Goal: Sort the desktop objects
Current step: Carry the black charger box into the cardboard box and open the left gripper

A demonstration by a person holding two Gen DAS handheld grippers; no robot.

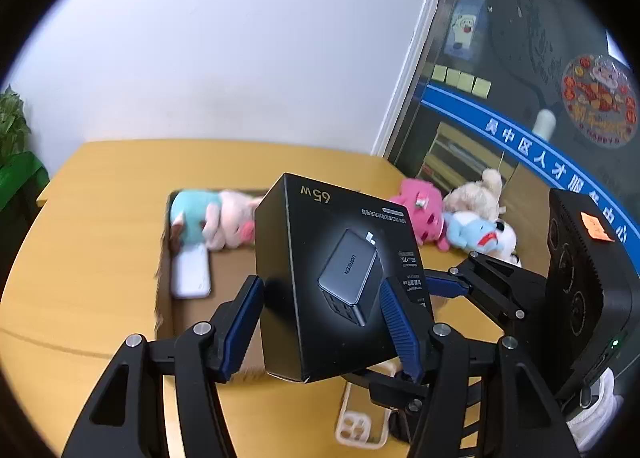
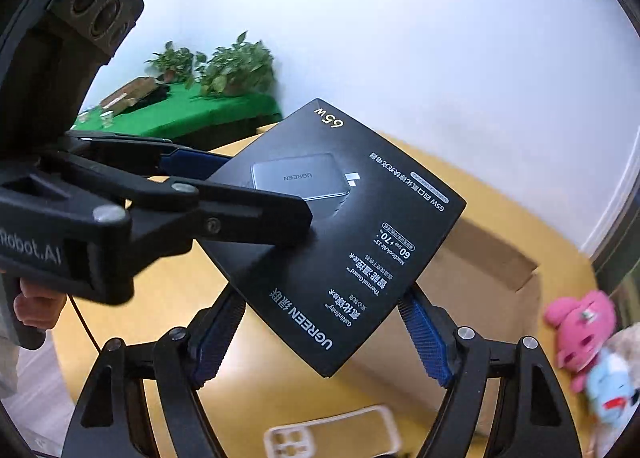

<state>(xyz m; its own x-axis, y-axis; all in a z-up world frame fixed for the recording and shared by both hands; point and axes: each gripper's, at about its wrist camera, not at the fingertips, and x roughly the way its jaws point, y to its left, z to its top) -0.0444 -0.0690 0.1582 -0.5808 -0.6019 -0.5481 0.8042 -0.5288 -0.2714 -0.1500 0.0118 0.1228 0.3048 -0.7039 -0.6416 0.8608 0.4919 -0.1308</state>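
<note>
Currently the black charger box (image 1: 340,278) is held above the desk (image 1: 100,258) and the open cardboard box (image 1: 192,310). Left hand-held gripper (image 1: 322,328) is clamped on its lower sides, right hand-held gripper (image 2: 320,332) on its lower corner. Left to right: power bank (image 1: 192,274) and plush (image 1: 208,222) in the cardboard box, charger box, plush toys (image 1: 460,218) on the desk.

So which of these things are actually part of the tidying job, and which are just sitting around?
Part of the job:
- black charger box, held by both the left gripper and right gripper
- cardboard box, holding a plush toy and white power bank
- pile of plush toys
- clear phone case

Just lying about:
- potted plants
- green cloth
- sticky notes
</note>
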